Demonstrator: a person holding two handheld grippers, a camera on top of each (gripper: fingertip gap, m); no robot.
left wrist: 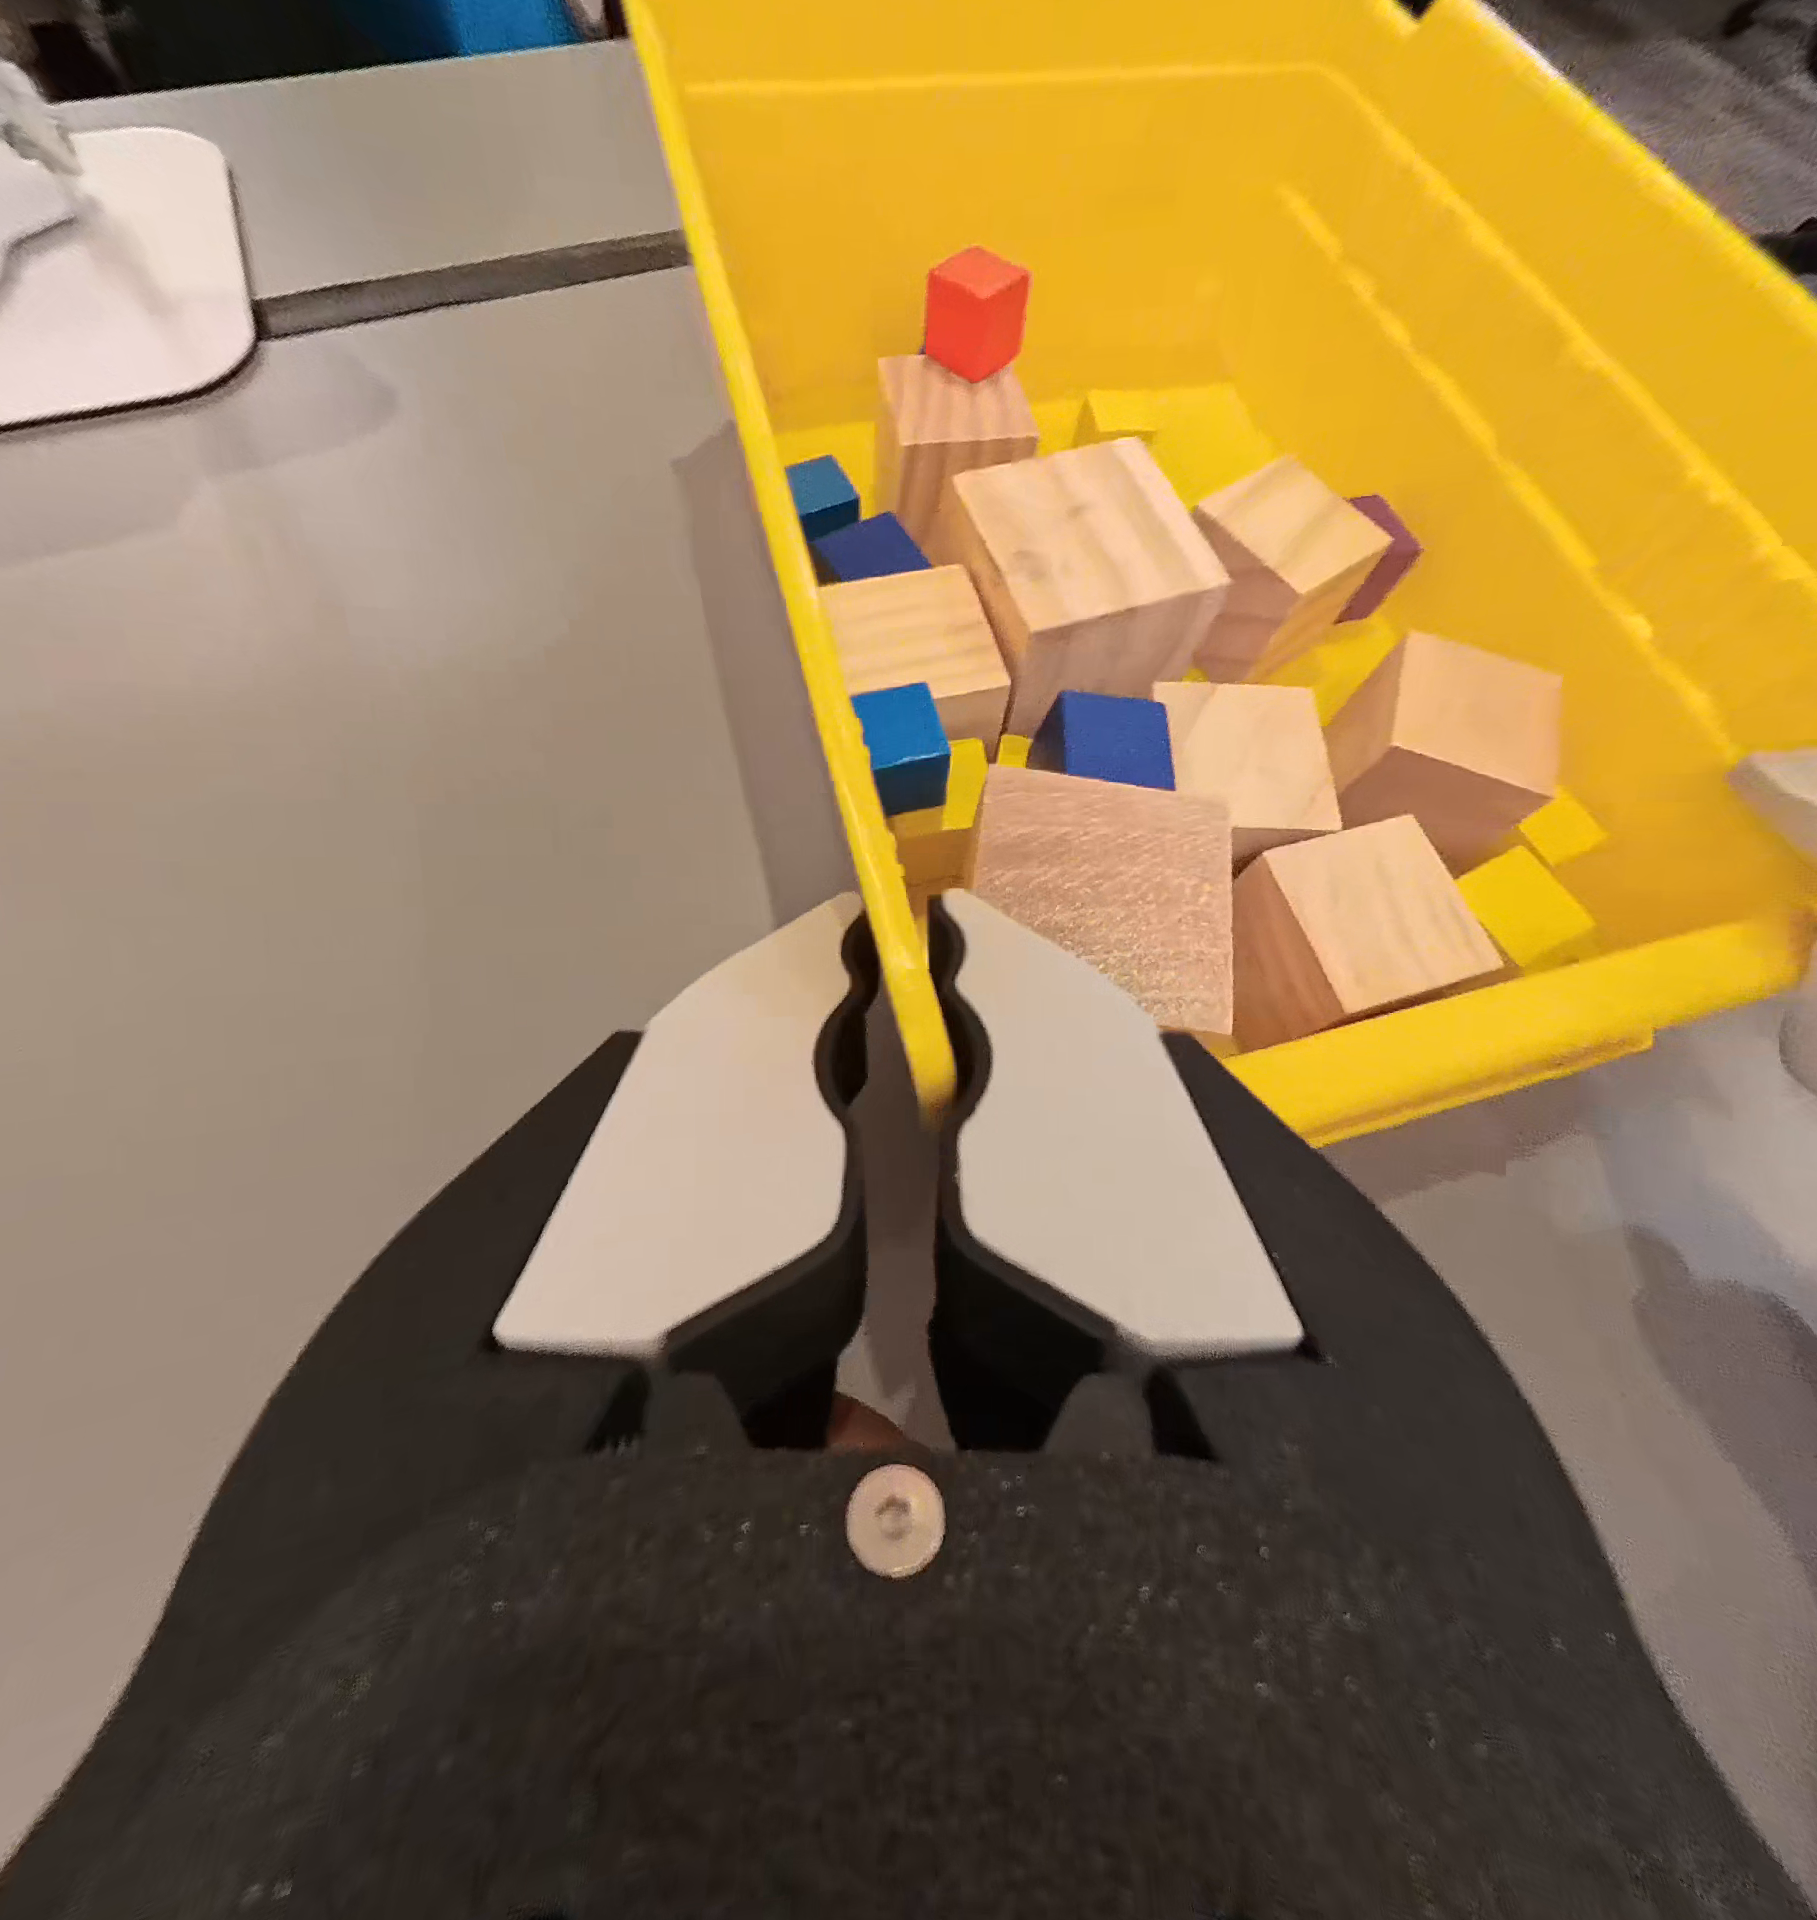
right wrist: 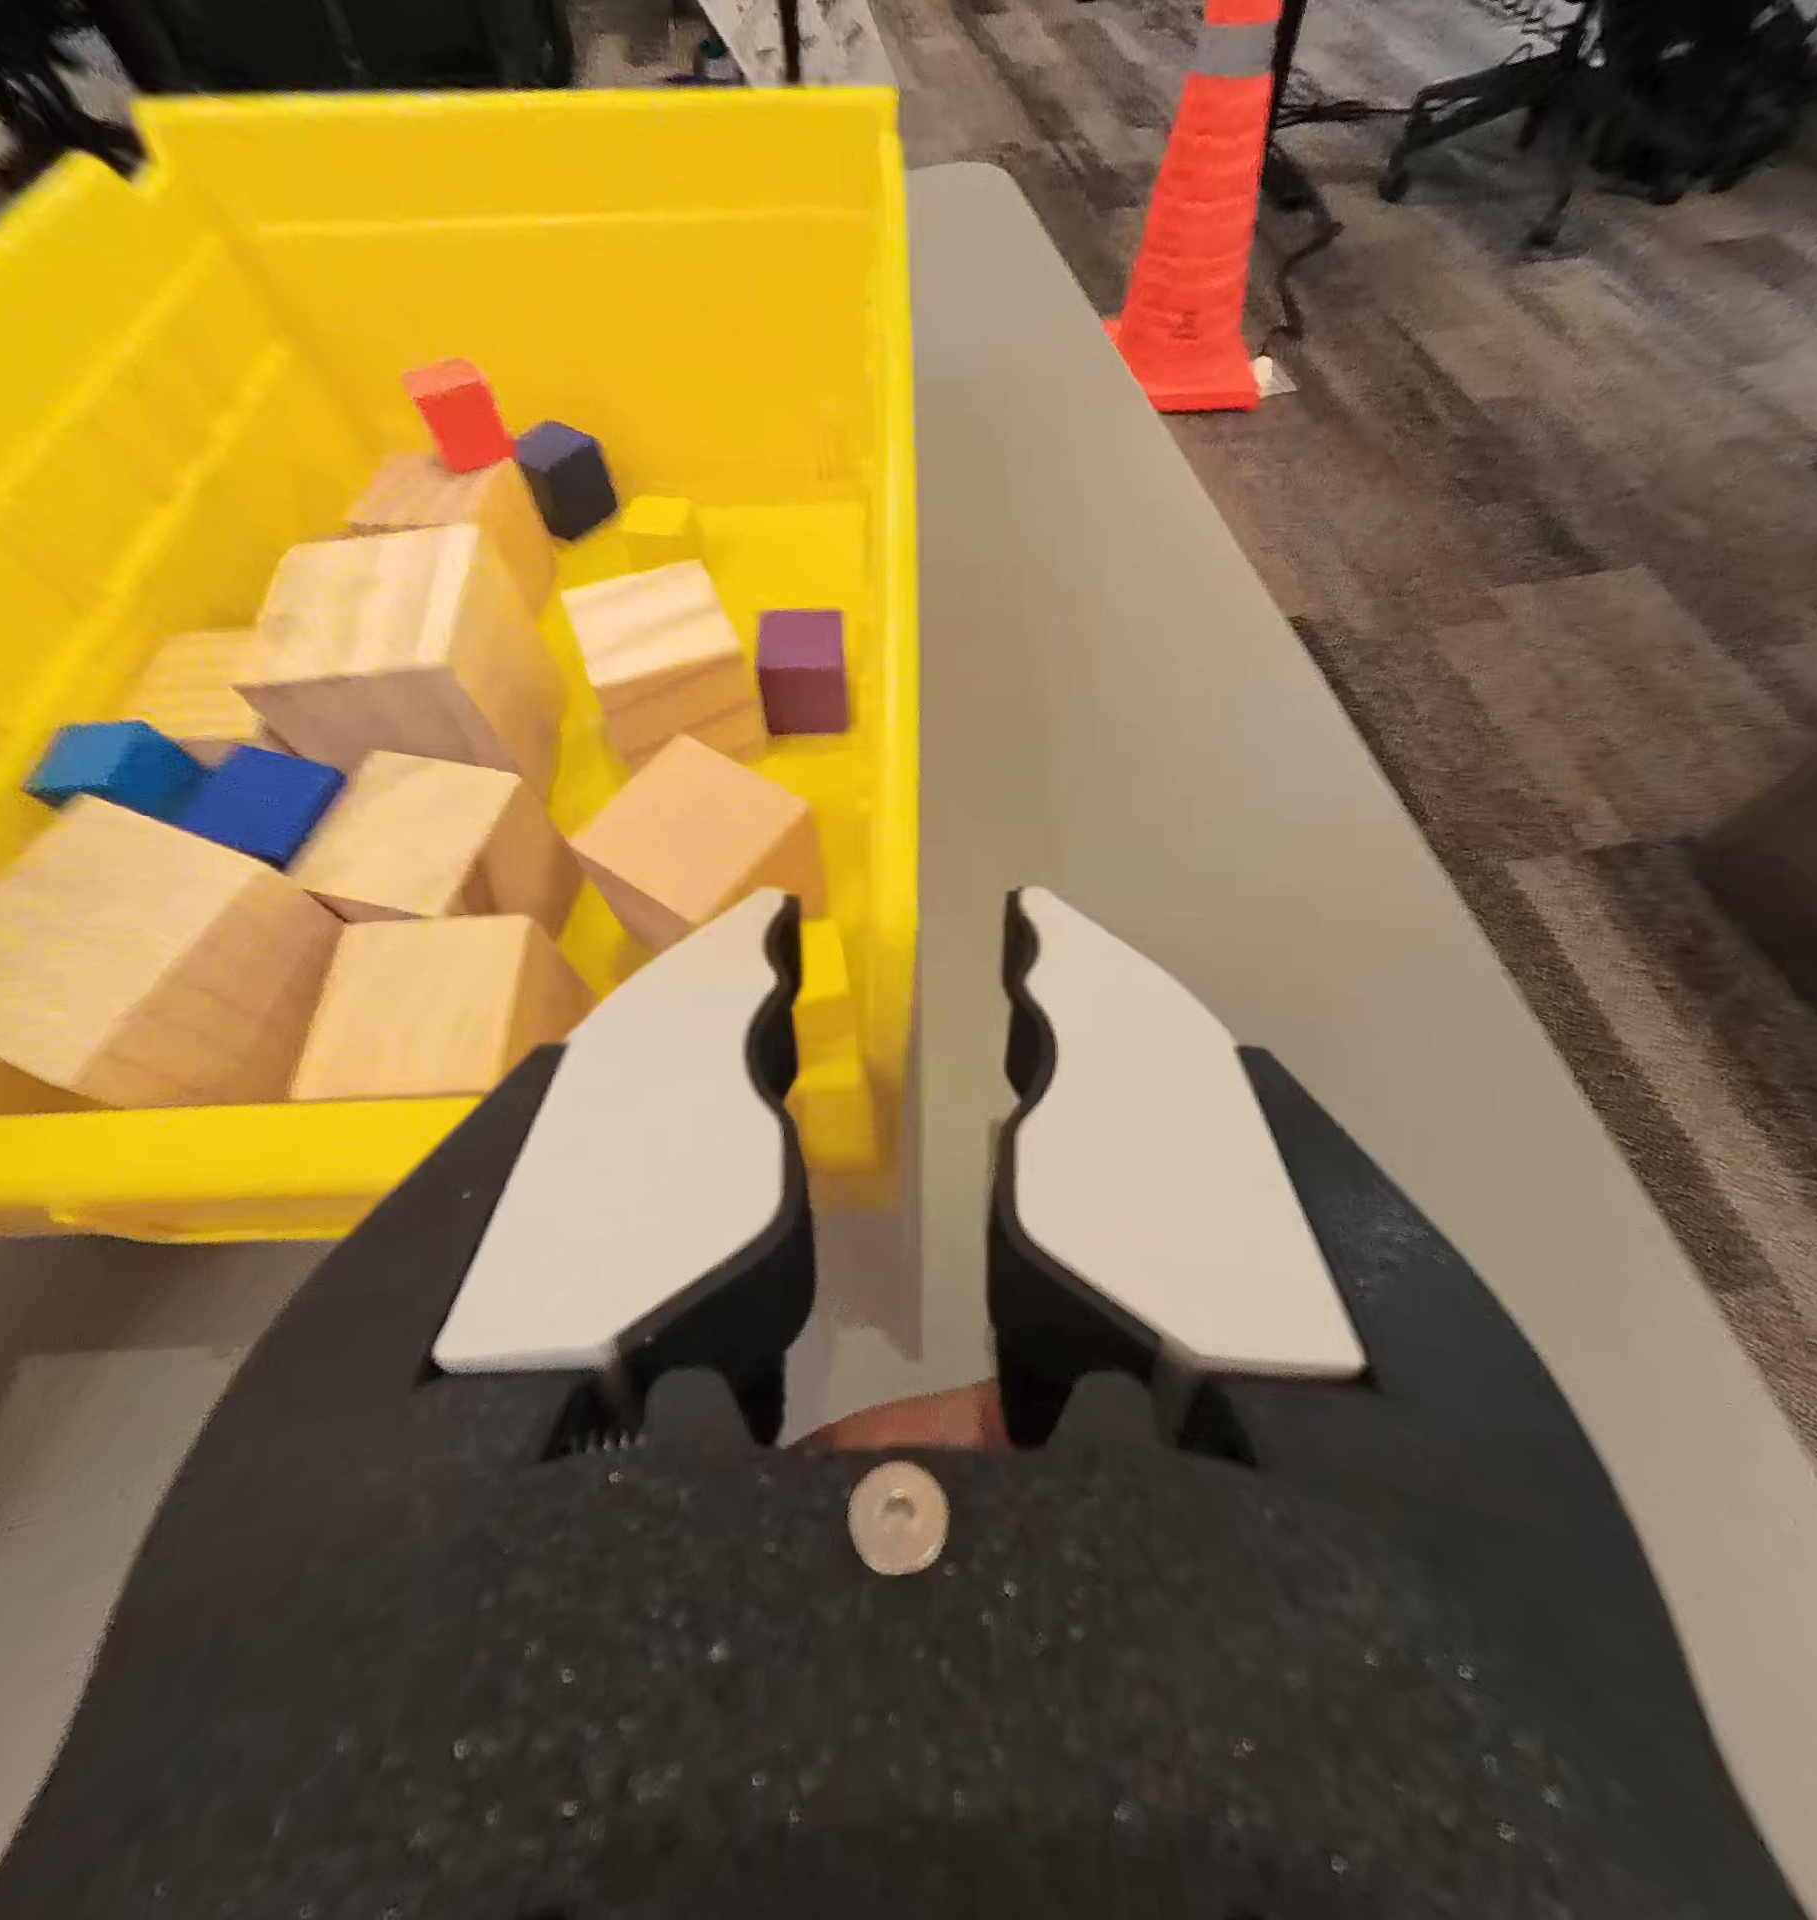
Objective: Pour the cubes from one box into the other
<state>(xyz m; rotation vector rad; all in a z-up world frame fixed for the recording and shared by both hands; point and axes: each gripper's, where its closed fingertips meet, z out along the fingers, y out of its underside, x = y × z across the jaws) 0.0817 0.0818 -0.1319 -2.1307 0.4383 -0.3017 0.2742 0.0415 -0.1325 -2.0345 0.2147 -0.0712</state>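
Left hand-held gripper (left wrist: 904, 997) is pinching the yellow bin's (left wrist: 1403, 312) near corner wall, its length running away, while the right hand-held gripper (right wrist: 902, 935) is gaping, holding nothing, straddling the opposite wall beside bare worktop (right wrist: 1091, 675).

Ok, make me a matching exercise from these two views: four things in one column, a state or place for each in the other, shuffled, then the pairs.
1. left gripper
2. right gripper
3. red cube
4. orange cone

A. on the floor beyond the table
B. open, astride the yellow box wall
C. atop a wooden cube
D. shut on the box wall

Pairs: 1-D, 2-B, 3-C, 4-A
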